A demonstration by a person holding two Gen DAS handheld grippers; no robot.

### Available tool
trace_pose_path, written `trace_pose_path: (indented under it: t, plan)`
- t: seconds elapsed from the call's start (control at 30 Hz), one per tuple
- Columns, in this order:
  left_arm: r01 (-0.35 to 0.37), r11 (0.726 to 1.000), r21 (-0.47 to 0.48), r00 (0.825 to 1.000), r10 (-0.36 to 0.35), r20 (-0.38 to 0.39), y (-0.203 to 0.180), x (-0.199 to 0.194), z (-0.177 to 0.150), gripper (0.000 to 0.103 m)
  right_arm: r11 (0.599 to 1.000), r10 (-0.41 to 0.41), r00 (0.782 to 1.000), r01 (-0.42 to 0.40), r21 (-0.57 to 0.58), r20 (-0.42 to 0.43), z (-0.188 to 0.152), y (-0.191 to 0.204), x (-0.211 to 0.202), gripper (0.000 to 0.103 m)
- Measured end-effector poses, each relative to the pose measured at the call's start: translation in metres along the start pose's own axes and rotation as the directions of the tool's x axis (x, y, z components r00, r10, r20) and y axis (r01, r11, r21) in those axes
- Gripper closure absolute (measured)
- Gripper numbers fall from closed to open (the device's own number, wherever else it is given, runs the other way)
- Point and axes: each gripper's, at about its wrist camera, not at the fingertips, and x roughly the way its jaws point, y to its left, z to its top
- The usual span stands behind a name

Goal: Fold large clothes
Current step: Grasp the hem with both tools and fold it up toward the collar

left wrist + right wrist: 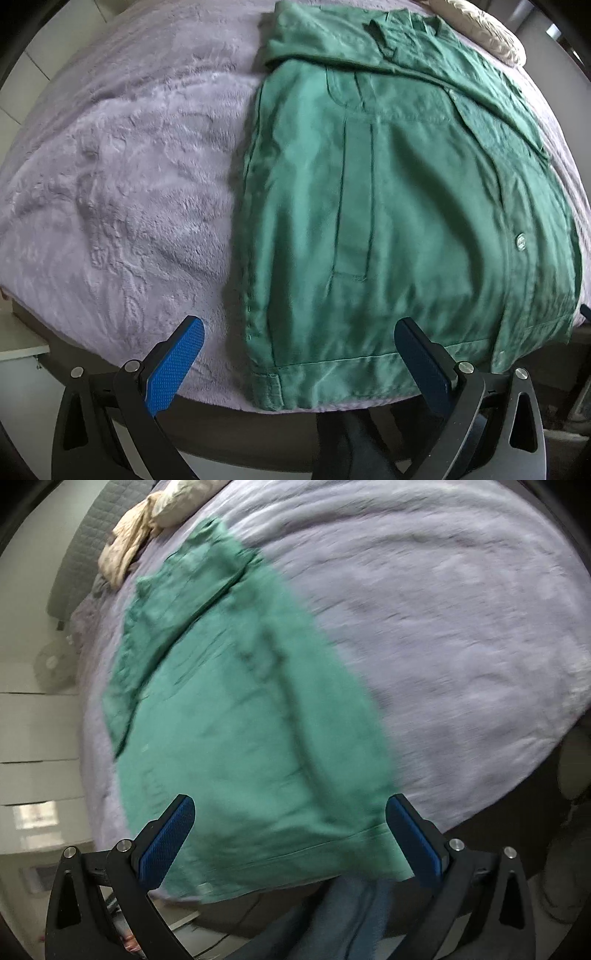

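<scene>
While the green shirt (388, 206) lies on the lilac bed cover (122, 177) with its sides already folded in to a long panel, your left tool (299, 354) hangs spread and empty over the hem corner. Your right tool (290, 830) is likewise spread, holding nothing, above the same hem. Lengthwise folds seem left to do. No brand, label or writing is readable; the right view is blurred.

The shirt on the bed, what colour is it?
Plain green shirt, no pattern; it shows sharpest in the left wrist view, lying on the lilac blanket.
</scene>
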Motion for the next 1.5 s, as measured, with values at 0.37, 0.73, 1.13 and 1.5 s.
trace_pose_path:
  t: [0.37, 0.73, 1.13, 1.5]
  plan:
    - [0.195, 0.978, -0.072, 0.971, -0.203, -0.126, 0.022, 0.048, -0.017, 0.0, 0.986, 0.133, 0.983, -0.117, 0.122, -0.131, -0.008, -0.043, 0.043, 0.0]
    - [0.307, 0.948, -0.085, 0.937, -0.317, -0.147, 0.016, 0.06, -0.013, 0.0, 0.891, 0.451, 0.874, -0.428, 0.153, -0.178, -0.023, -0.01, 0.044, 0.0]
    - [0.35, 0.937, 0.001, 0.933, -0.348, -0.096, 0.008, 0.018, -0.023, 0.076, 0.905, 0.425, 0.882, -0.409, 0.116, -0.206, -0.05, 0.0, 0.047, 0.088]
    - [0.524, 0.846, -0.103, 0.84, -0.493, 0.228, 0.038, -0.088, 0.086, 0.077, 0.695, 0.718, 0.688, -0.717, 0.058, -0.106, 0.041, 0.096, -0.009, 0.092]
